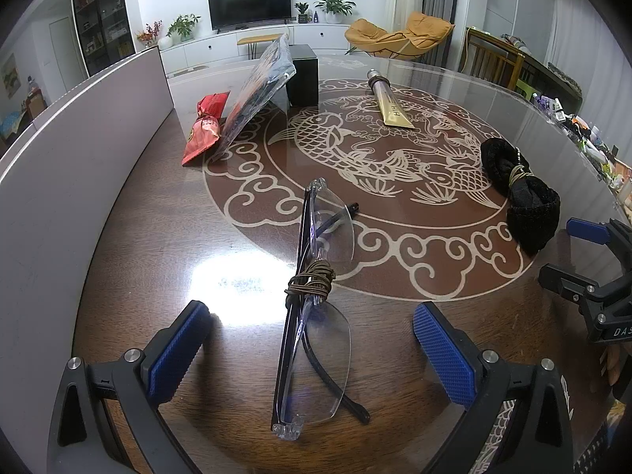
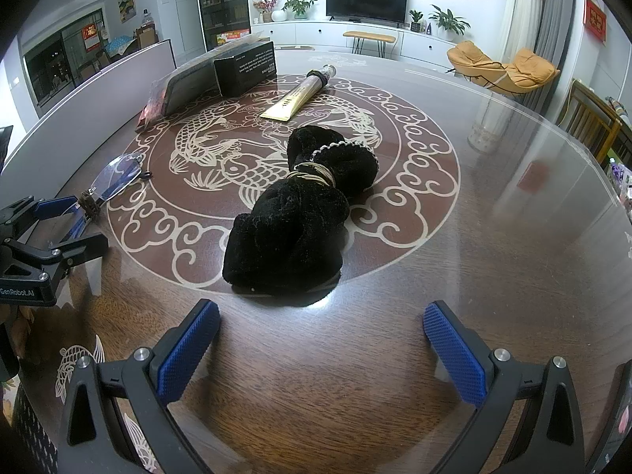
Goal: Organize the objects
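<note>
Folded rimless glasses (image 1: 316, 316) with a brown band wound round their middle lie on the table, between the spread fingers of my left gripper (image 1: 312, 351), which is open. The glasses also show at the left (image 2: 114, 181) in the right wrist view. A black velvet scrunchie bundle (image 2: 300, 217) tied with a gold band lies just ahead of my right gripper (image 2: 322, 349), open and holding nothing. The bundle appears at the right (image 1: 521, 193) in the left wrist view. A gold tube (image 1: 389, 102) (image 2: 300, 94) lies farther back.
A black box (image 1: 302, 77), a clear plastic packet (image 1: 256, 94) leaning on it and a red snack bag (image 1: 205, 126) stand at the far left. A grey panel (image 1: 79, 150) runs along the left table edge. The round table (image 2: 474, 237) has a fish pattern.
</note>
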### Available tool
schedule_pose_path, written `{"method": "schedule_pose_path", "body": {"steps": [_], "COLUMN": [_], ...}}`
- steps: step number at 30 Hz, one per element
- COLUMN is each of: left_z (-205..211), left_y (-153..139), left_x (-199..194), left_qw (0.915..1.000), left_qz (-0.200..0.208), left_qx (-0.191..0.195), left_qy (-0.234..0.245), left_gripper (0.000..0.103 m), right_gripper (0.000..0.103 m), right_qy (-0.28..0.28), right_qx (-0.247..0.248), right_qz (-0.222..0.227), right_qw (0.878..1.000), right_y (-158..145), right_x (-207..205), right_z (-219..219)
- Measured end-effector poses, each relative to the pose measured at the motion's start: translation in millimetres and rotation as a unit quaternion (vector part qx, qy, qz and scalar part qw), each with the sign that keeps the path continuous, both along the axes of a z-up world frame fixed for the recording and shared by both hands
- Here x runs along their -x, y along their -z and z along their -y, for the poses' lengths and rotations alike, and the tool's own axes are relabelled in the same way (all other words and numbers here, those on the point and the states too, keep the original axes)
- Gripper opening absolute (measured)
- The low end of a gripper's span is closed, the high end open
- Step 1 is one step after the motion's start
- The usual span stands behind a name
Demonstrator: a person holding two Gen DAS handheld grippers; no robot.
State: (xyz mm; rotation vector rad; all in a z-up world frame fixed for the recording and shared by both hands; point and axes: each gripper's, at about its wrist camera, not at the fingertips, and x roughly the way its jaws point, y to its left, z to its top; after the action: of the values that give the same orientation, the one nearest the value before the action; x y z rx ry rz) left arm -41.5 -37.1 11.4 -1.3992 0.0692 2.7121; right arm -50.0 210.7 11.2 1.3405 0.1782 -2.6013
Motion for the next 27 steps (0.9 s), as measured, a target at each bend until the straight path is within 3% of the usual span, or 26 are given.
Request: {"method": "schedule_pose_path", "body": {"steps": [9,13,15,17,19,20,23,26,27], "left_z": [-0.1,0.0,2.3,6.7,8.2,8.9,11.9,15.5,15.9], "left_y": [-0.1,-2.4,-3.1,-5.8,-10.1,-11.0,-10.6,-11.3,-11.3], "left_x": [0.5,14.5,17.5,13.7,9.0,7.4,2.4,-4.4,-7.4], "left_qw": [1.0,0.998,0.9977,0.9993,0.9997,0.9997,0.9998,0.9993,0.9991], "left_qz": [0.002,0.055,0.06,0.031,0.01,0.007,-0.002,-0.005,-0.008], "left_qx": [0.001,0.007,0.007,0.004,0.003,0.001,-0.011,-0.037,-0.041], "left_qy": [0.001,0.029,0.032,0.022,0.024,0.024,0.016,0.005,0.002], "left_gripper": [0.103,0.103,0.103,0.083,0.037,0.028,0.024,0.023,0.023], "right_gripper": [0.103,0.103,0.103,0.103,0.103,0.103,0.103,0.101,0.086], "right_qy": [0.0,0.0,0.0,0.0,0.0,0.0,-0.002,-0.002,0.002], "right_qx": [0.0,0.001,0.001,0.001,0.009,0.016,0.064,0.054,0.054], "right_qz": [0.0,0.0,0.0,0.0,0.002,0.015,0.046,0.07,0.078], "right_qw": [1.0,1.0,1.0,1.0,1.0,1.0,0.997,0.996,0.996], "right_y": [-0.1,-0.1,-0.2,-0.2,-0.8,-2.4,-16.8,-24.7,-22.7], "right_x": [-0.3,-0.5,-0.6,-0.7,-0.1,4.1,22.4,54.9,62.1], "right_z": [0.2,-0.1,-0.3,-0.4,-1.8,-2.6,1.4,22.2,26.0]}}
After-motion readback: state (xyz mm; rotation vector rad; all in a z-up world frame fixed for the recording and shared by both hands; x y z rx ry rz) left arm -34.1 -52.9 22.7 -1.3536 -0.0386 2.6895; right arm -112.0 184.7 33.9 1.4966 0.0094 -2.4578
